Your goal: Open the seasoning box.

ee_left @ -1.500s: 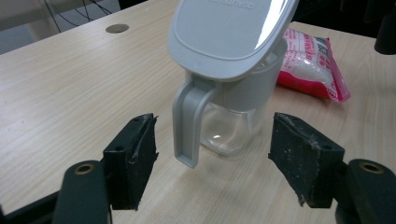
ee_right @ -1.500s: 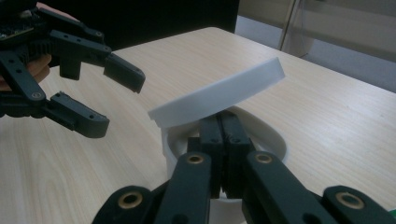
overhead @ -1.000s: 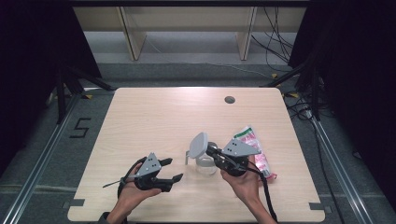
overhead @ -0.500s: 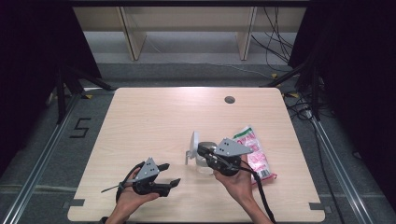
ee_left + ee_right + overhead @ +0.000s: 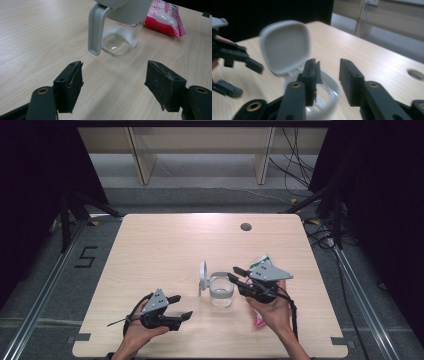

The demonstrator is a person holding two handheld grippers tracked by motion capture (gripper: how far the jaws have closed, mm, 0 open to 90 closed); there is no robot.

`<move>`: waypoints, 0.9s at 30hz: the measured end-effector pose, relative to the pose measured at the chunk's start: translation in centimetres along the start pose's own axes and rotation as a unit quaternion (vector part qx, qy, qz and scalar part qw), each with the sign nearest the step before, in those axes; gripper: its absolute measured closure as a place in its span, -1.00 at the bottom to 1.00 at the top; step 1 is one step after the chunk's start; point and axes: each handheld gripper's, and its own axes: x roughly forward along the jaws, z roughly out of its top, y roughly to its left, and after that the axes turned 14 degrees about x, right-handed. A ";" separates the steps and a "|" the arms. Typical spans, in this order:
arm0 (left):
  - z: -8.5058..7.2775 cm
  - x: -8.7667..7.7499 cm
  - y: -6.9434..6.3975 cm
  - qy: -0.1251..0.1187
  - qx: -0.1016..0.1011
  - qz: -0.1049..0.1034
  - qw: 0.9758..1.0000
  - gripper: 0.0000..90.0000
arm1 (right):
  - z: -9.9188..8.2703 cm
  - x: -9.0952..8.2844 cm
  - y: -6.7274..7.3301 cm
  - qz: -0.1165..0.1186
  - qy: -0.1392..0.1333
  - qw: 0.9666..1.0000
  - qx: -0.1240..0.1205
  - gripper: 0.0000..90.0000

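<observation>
A clear plastic jar [image 5: 220, 290] stands upright on the table with its grey hinged lid [image 5: 202, 277] swung open to the left. My right gripper [image 5: 235, 273] hovers at the jar's right rim; its jaws have just been opening and are open with nothing between the pads. In the right gripper view the lid [image 5: 284, 47] is blurred behind my right gripper [image 5: 328, 72], and the jar rim [image 5: 324, 100] lies under the left jaw. My left gripper [image 5: 181, 306] rests open at the front left, and its own view shows it [image 5: 113, 80] facing the jar [image 5: 120, 37].
A pink snack packet [image 5: 261, 261] lies under the right hand, right of the jar, and shows behind the jar as the packet [image 5: 165, 15]. A round cable hole [image 5: 245, 226] sits near the table's far edge. Bare wood stretches over the left and far parts of the table.
The right gripper has let go of the jar, opened and drawn back a little to the right. The jar now stands on its own with the lid up. The left gripper has barely moved.
</observation>
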 end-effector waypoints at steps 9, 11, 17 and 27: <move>0.0 0.2 -0.1 0.001 -0.001 -0.006 1.000 -0.35 | -0.9 -2.7 -5.6 -0.056 0.006 0.996 0.065 0.15; 0.0 0.1 0.0 0.005 -0.001 -0.002 1.000 -0.35 | -1.2 -2.7 -6.8 -0.059 0.008 0.996 0.067 0.12; 0.0 0.1 0.3 0.001 0.009 -0.002 1.000 -0.35 | -2.2 -2.8 -8.5 -0.091 0.039 0.989 0.109 0.05; -0.2 0.1 0.9 0.001 -0.001 -0.005 1.000 -0.35 | -3.7 -3.0 -11.8 -0.117 0.062 0.983 0.130 0.02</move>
